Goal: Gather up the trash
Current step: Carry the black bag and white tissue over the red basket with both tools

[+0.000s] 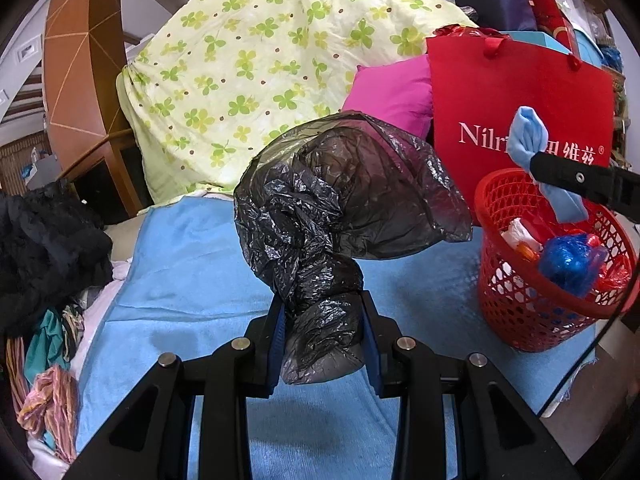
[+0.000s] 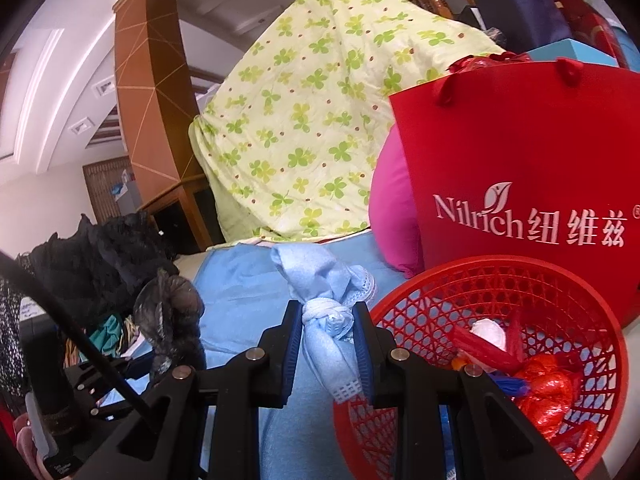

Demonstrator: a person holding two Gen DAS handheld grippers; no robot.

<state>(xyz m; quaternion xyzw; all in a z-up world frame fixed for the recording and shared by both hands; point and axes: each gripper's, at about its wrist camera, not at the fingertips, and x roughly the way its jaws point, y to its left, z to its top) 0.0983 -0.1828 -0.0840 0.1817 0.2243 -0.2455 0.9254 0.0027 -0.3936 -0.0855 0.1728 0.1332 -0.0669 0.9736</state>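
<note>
Red basket (image 1: 532, 320); each gripper holds one piece.

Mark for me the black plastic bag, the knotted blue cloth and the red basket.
black plastic bag (image 1: 320, 208): left wrist view, its crumpled upper bulge.
knotted blue cloth (image 2: 326, 316): right wrist view, the knot.
red basket (image 2: 532, 280): right wrist view, far mesh wall.

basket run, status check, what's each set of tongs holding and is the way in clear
Left tongs shut on black plastic bag. Right tongs shut on knotted blue cloth, beside red basket. Basket already holds wrappers; nothing blocking its mouth.
</note>
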